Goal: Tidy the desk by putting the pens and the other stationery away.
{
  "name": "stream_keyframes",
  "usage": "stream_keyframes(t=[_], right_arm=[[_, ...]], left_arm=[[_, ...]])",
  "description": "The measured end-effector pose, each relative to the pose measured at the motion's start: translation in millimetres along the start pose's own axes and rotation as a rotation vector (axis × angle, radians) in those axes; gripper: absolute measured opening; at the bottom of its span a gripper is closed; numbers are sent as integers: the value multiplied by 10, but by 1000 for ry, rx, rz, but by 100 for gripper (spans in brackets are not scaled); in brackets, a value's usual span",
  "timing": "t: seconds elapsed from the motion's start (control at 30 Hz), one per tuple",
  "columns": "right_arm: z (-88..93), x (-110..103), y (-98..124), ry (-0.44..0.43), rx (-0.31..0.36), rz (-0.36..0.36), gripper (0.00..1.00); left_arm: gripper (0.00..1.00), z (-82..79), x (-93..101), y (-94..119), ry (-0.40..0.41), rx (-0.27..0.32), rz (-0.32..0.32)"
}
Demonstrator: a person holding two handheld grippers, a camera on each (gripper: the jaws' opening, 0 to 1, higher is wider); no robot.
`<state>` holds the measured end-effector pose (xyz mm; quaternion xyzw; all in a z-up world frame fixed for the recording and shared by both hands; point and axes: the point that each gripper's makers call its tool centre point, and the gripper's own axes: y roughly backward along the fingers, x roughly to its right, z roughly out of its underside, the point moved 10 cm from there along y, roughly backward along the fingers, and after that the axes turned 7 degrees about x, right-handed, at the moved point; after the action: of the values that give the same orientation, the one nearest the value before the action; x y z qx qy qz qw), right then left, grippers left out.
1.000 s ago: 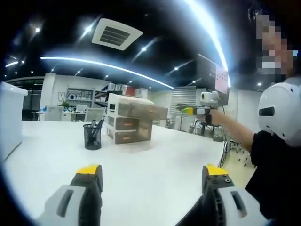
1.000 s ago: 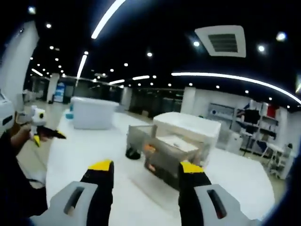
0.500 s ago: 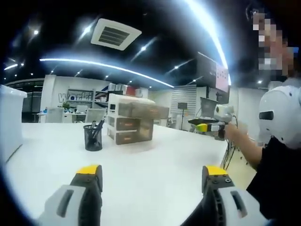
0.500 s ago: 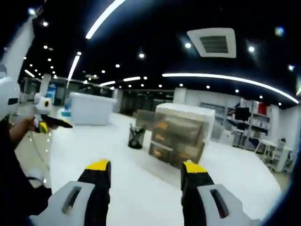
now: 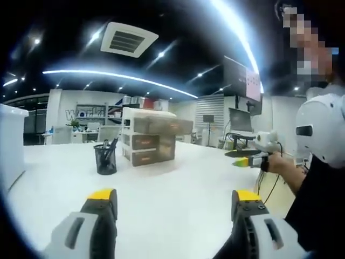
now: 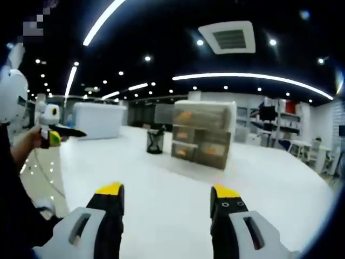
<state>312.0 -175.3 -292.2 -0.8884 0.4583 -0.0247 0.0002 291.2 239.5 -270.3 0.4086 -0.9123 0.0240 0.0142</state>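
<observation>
A black mesh pen cup (image 5: 105, 159) with pens in it stands on the white desk (image 5: 178, 189), next to a translucent three-drawer unit (image 5: 150, 143). The unit's top drawer juts out a little to the right. My left gripper (image 5: 175, 197) hovers over the near desk, open, with nothing between its jaws. My right gripper (image 6: 168, 191) is also open and holds nothing, and it faces the pen cup (image 6: 154, 141) and drawer unit (image 6: 204, 134) from a distance. Each view catches the other tool at its side: the right gripper (image 5: 249, 158) and the left gripper (image 6: 56, 132), each in a hand.
A large white bin (image 5: 11, 143) stands at the desk's left end, also seen as a white bin (image 6: 99, 120) behind the cup. The person (image 5: 323, 162) stands at the desk's right edge. Shelves, monitors and other desks fill the background.
The right gripper has come down from drawer height and drawn back toward the desk's edge, so its view of the drawer unit is now lower and level. The left gripper has barely moved.
</observation>
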Motion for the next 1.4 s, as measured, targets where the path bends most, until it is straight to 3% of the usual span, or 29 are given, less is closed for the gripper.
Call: stream_keyframes(t=[0.2,0.5,0.63,0.77,1.0,1.2,1.4], right_arm=[[39,9,84,-11,-1,24,61],[116,47,155,-30,-4,41,61],[140,48,177,-35,-3,43,61],[166,60,207,-38,-4,51,61],[195,63,265,-54,5,61,61],[227,67,325,-67,9,72,61],[242,64,374,-72,11,79,61]], left_arm=[[86,-42,22,-156,-43,-27,30],[83,-153,4,-484,-239,-103,81],[76,-261,-8,-702,-429,-99,70],[74,-340,29,-871,-459,-108,99],[70,-535,120,-1288,-796,-87,135],[67,-555,149,-1561,-988,-114,141],[62,-587,231,-1798,-1037,-120,175]])
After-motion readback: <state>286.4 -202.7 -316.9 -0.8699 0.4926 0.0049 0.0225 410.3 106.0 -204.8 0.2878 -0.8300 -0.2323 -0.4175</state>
